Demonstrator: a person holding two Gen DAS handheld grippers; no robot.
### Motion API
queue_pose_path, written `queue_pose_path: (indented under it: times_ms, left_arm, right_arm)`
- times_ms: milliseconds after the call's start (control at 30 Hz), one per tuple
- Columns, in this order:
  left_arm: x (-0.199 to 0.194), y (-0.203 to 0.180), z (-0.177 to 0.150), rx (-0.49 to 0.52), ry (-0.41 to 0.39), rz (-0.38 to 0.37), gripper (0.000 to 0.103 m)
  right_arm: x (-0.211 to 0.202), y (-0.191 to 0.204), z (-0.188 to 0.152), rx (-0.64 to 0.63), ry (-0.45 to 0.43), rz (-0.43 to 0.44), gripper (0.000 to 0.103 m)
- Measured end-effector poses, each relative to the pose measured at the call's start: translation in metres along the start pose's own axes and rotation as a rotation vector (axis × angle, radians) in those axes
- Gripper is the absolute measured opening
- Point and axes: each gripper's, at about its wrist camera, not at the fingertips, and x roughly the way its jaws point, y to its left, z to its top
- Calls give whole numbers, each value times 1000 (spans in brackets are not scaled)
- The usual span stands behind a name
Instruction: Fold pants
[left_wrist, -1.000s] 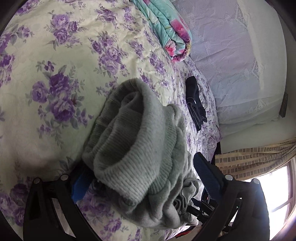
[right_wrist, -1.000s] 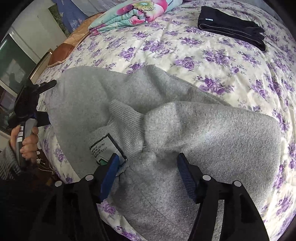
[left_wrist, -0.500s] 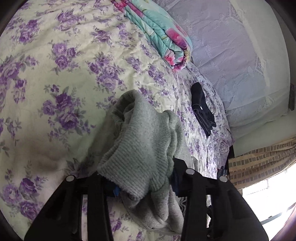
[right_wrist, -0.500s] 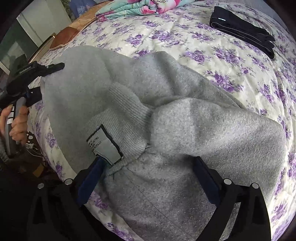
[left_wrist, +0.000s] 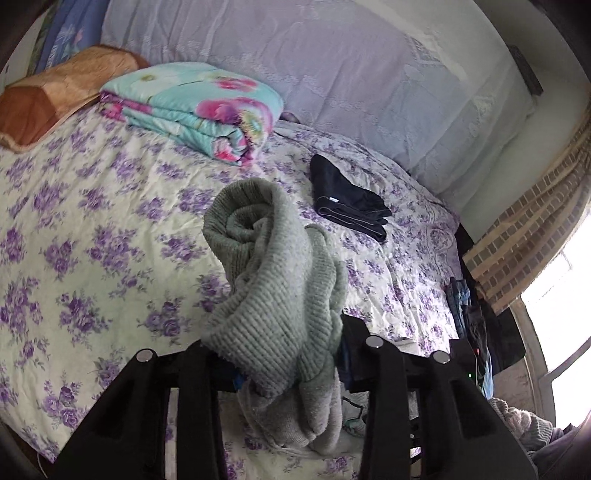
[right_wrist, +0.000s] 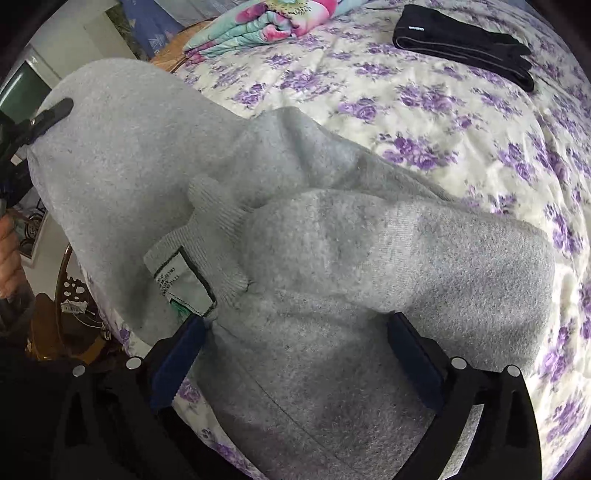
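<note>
Grey sweatpants (right_wrist: 332, 240) lie bunched on the floral bedsheet (right_wrist: 443, 129), with a white care label (right_wrist: 181, 280) showing. My left gripper (left_wrist: 288, 362) has its jaws closing on the pants' ribbed band (left_wrist: 273, 295) and holds that end lifted above the bed. The right wrist view shows the left gripper's finger (right_wrist: 51, 114) clamped on the raised far-left edge of the cloth. My right gripper (right_wrist: 295, 325) points down over the near part of the pants. Its jaws stand wide, with fabric lying between the blue pads (right_wrist: 184, 350) but not pinched.
A folded black garment (left_wrist: 347, 203) and a folded turquoise floral quilt (left_wrist: 195, 107) rest further up the bed. A brown pillow (left_wrist: 55, 92) sits at the far left, and a checked curtain (left_wrist: 524, 240) by a window hangs on the right. A person's hand (right_wrist: 7, 254) grips the left tool.
The left gripper went from wide to clamped on the ribbed band, then rose and rolled with it. The right gripper opened and let go of the fabric it pinched.
</note>
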Motion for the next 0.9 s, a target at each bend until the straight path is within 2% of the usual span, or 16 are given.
queue_pose_path:
  times_ms: [100,200,400,500,600,633,667,700,733,800,833,900]
  left_arm:
    - [4,-39,2,110,2,-40,35]
    - [18,-82,-3,237,37,-90,35]
    - [75,-167,-49,497,179,-224,34]
    - [105,-201,-81,624,246,-258,34]
    - [132,-225,-112,744,320,-244,37]
    - [141,-232,-124,783,353,-247,51]
    - [150,-235,-132,796,406,-282,62]
    - [160,-239,-144,795,490,-323,80]
    - [166,-243,-156,823,537,-327,90]
    - [159,-253,-170,934,498,-279,94]
    - [155,-255,-170,948,491,-278,94]
    - [147,-248,-157,900,504,-312,94]
  right_arm:
    - [-32,-24,-10,95,-85,52,99]
    - [-60,-70,-31,275,-126,82,99]
    - [-94,-152,-82,624,-199,93,99]
    - [-106,-169,-102,689,-230,89,99]
    - [-110,-177,-112,692,-234,71,99]
    - [-112,-180,-114,694,-242,65,99]
    - [-115,-182,-115,695,-257,62,99]
    - [-119,-184,-114,695,-278,59,99]
    - [-124,-186,-112,690,-299,54,99]
    - [-135,-183,-101,649,-346,42,99]
    - [-142,-180,-94,614,-368,32,99]
    - [-151,-164,-73,506,-401,-12,99]
